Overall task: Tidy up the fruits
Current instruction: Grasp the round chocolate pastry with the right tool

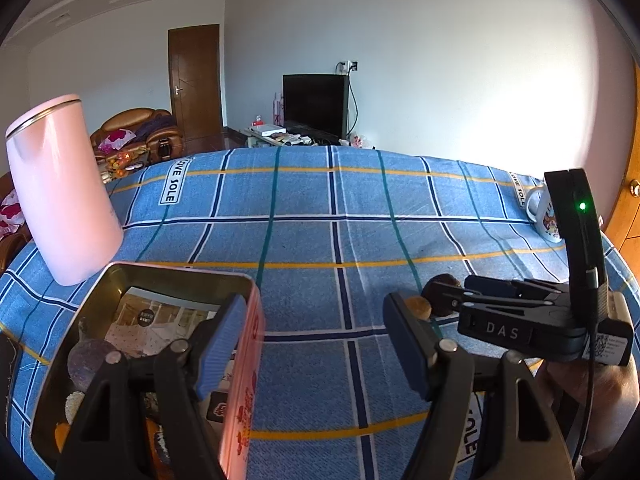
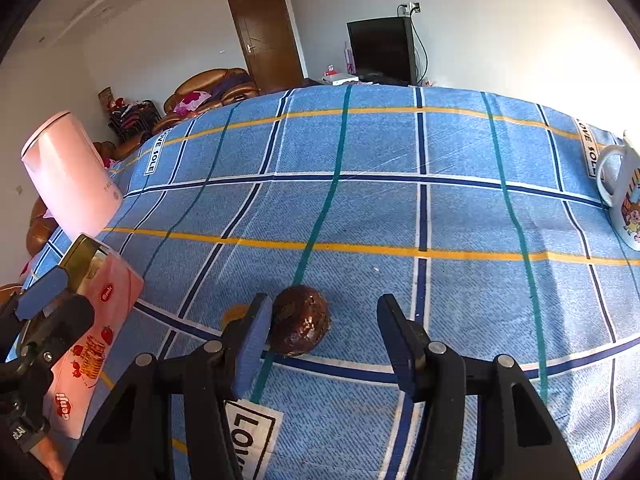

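Sorting is partly done: several fruits lie inside the tin (image 1: pixel 240 360). Right of the tin, a dark fruit (image 2: pixel 301 326) sits between the spread right gripper (image 2: pixel 325 340); left gripper (image 1: pixel 316 344) spread, straddling the tin's wall.

Checked blue tablecloth (image 2: pixel 360 216), pink kettle (image 2: pixel 68 176), tin (image 2: pixel 100 320), mug (image 2: pixel 628 200), dark fruit (image 2: pixel 300 320)
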Demonstrator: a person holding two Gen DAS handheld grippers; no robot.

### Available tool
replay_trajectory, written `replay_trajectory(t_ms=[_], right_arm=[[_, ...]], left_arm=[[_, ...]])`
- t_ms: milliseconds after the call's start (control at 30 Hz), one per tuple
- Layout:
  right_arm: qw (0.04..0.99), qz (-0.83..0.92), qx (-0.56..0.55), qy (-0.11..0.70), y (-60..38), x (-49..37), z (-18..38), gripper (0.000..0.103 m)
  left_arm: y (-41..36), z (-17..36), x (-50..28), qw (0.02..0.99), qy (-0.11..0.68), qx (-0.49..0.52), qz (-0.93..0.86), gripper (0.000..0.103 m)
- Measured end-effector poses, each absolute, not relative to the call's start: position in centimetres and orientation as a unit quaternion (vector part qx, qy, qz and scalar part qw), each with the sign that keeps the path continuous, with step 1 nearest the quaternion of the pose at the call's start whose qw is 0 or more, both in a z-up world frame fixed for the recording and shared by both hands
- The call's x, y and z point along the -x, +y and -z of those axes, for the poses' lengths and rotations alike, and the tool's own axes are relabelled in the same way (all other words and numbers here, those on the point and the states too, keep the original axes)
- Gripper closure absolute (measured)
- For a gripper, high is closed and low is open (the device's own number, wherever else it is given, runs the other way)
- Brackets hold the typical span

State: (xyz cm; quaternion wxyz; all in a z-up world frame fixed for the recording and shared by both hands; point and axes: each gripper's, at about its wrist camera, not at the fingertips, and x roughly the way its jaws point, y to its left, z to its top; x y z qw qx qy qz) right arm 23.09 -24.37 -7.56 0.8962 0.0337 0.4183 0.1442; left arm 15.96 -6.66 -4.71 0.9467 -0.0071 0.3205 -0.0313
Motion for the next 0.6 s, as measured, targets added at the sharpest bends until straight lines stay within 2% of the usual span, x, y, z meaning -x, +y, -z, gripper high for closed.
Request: replay_trajectory(t_ms=[100, 133, 167, 200, 600], right_arm=[[0.887, -0.162, -0.033, 0.432, -23.7, -23.3, 8.3, 0.054], [0.886, -0.167, -0.031, 0.432, -23.5, -23.2, 8.2, 0.06], [0.884, -0.176, -0.035, 0.431, -23.5, -23.1, 8.2, 0.072], [0.886, -0.176, -0.036, 0.428, -23.5, -22.9, 8.1, 0.076], [0.928, -0.12, -0.024, 0.351, -27.1, -19.9, 5.9, 0.076]], left_arm=[[-6.7, 4.7, -16.0, 0.946, 0.321, 0.007, 0.031, 0.03], [-6.8, 4.7, -15.9, 0.946, 0.321, 0.006, 0.032, 0.03], [-6.9, 4.7, -15.9, 0.946, 0.321, 0.005, 0.032, 0.03], [-7.1, 4.7, -16.0, 0.946, 0.322, 0.004, 0.034, 0.03], [-11.3, 6.3, -18.9, 0.927, 0.366, -0.012, 0.079, 0.03]])
